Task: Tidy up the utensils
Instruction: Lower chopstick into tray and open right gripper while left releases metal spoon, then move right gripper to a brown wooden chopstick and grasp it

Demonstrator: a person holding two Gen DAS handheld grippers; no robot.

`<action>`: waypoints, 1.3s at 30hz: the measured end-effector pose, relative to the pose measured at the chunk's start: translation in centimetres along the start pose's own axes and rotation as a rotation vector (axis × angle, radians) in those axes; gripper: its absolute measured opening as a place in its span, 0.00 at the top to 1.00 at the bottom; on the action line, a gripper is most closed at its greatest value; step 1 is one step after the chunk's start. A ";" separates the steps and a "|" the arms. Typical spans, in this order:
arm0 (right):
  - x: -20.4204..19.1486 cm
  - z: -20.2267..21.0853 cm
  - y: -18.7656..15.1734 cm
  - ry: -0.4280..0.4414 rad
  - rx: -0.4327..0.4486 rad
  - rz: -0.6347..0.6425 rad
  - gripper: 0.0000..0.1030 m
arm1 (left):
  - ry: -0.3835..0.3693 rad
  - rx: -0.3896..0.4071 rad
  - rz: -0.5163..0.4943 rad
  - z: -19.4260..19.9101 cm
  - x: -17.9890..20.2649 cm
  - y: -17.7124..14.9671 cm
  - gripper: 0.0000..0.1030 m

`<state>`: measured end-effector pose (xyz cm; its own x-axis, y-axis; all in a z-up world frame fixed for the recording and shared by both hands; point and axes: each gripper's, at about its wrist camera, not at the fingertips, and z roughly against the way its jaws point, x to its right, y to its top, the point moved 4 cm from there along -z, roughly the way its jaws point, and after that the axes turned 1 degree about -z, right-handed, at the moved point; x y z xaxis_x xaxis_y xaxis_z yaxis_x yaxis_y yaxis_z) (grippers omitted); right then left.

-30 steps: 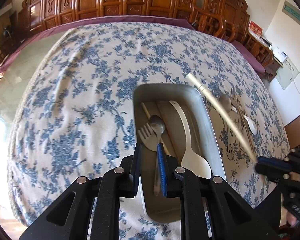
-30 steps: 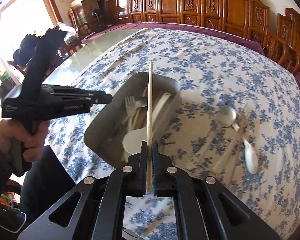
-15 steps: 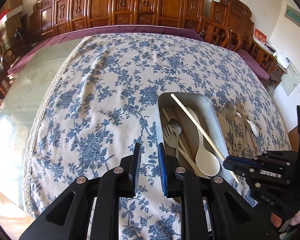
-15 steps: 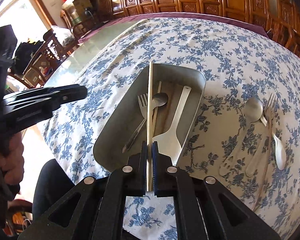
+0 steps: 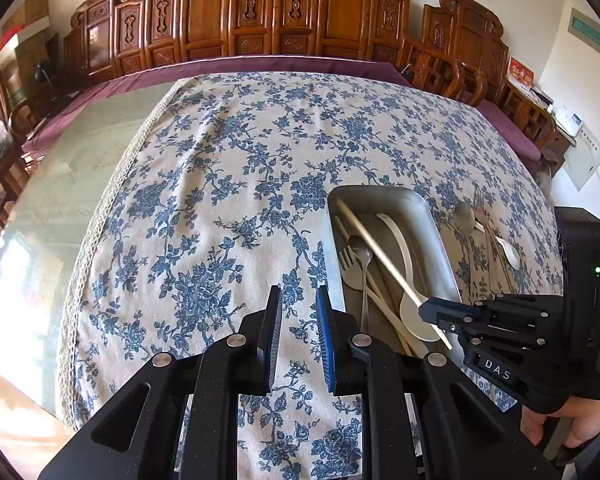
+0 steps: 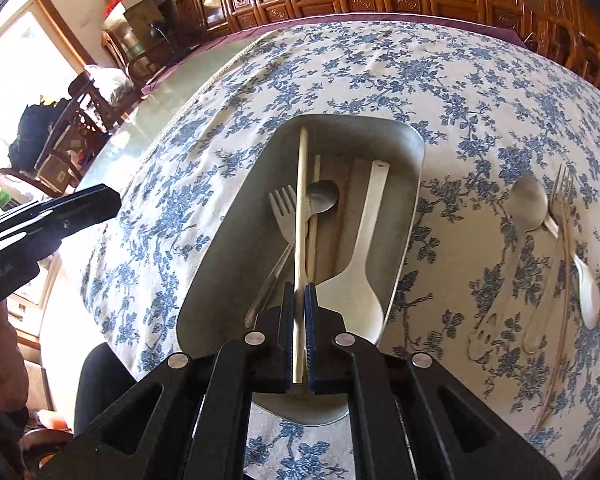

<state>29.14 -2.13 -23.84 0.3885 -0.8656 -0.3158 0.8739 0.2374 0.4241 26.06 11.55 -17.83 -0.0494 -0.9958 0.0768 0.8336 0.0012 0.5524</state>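
Item: chopstick (image 6: 300,216); clenched in your right gripper (image 6: 299,332), angled over metal tray (image 6: 404,216), far tip near tray's far wall; risk: release here let it roll across fork (image 6: 283,210) and spoon (image 6: 320,196); your left gripper (image 5: 298,334) was parted, empty, over tablecloth (image 5: 220,200); loose utensils (image 6: 540,260) remained outside tray.

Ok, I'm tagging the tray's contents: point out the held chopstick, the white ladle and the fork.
chopstick (image 6: 300,204), right wrist view, middle of its shaft.
white ladle (image 6: 354,296), right wrist view, on its bowl.
fork (image 6: 283,210), right wrist view, base of its tines.
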 end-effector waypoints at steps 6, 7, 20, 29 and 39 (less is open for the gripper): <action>0.5 1.1 0.1 0.007 0.043 0.015 0.91 | -0.006 -0.002 -0.007 -0.1 0.7 0.1 0.85; 0.6 1.5 0.1 0.006 0.052 0.017 0.91 | -0.008 -0.001 -0.010 -0.1 0.9 0.2 0.85; 8.5 8.6 -0.6 -0.144 0.174 0.037 0.91 | -0.035 0.032 -0.070 -0.4 5.2 1.0 0.35; 14.5 9.0 -2.2 -0.239 0.163 -0.034 0.82 | -0.067 0.041 -0.100 -1.1 8.4 1.5 0.18; 17.8 5.4 -4.2 -0.270 0.086 -0.076 0.82 | -0.082 0.032 -0.118 -2.4 10.7 1.9 0.17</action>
<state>30.84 -20.91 -26.67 0.2206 -0.9683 -0.1171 0.8653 0.1388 0.4816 28.38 0.73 -17.96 -0.1918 -0.9784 0.0766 0.8012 -0.1110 0.5880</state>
